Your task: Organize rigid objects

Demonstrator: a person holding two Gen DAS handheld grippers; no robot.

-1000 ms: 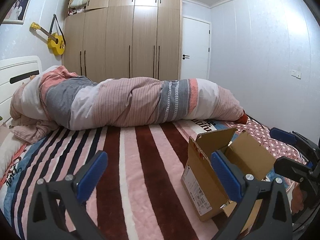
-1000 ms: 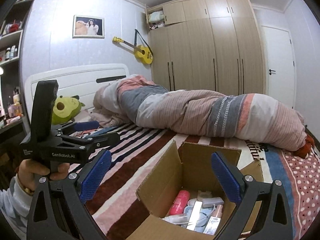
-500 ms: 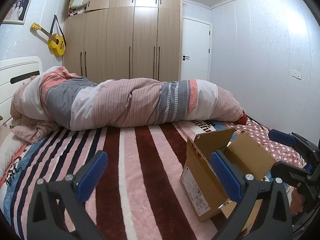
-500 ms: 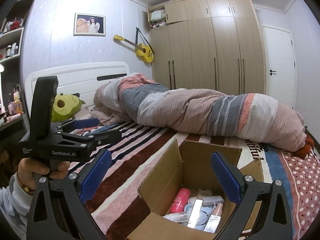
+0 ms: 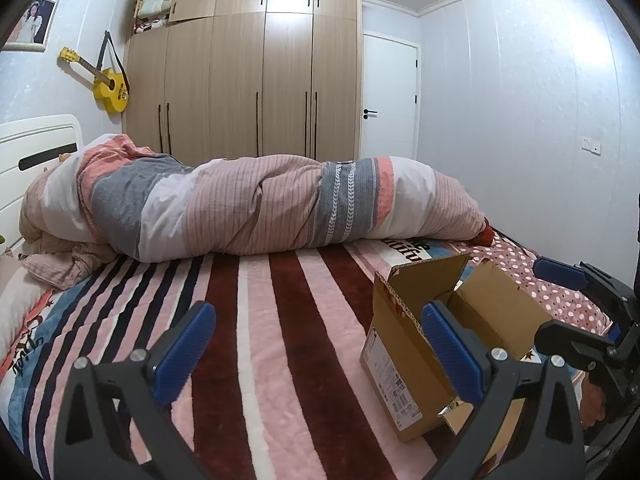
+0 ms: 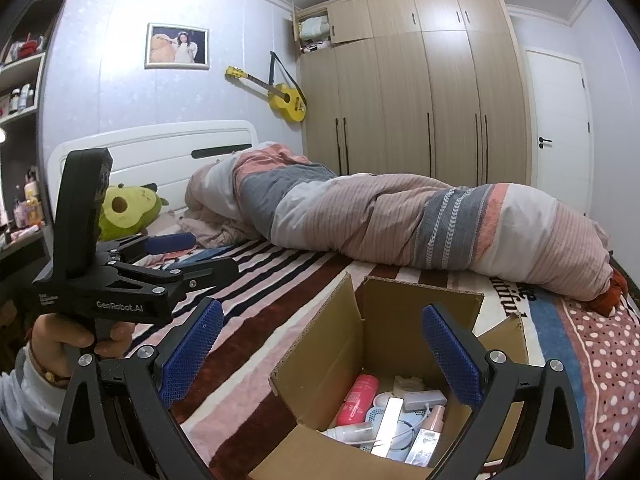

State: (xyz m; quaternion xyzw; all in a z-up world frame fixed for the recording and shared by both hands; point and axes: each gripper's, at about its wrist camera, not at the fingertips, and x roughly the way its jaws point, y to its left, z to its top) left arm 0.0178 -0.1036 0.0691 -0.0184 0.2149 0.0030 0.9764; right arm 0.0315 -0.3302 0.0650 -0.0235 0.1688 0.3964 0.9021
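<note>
Right gripper (image 6: 322, 354), blue pads spread wide and empty, sits nearer: open brown cardboard box (image 6: 372, 320) lower centre, directly below.

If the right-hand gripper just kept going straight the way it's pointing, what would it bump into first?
Probably the open cardboard box on the bed. The right gripper hangs open above its near edge, so it would likely meet the far inner wall, or the pink bottle and other small items inside. Depth is hard to judge.
</note>
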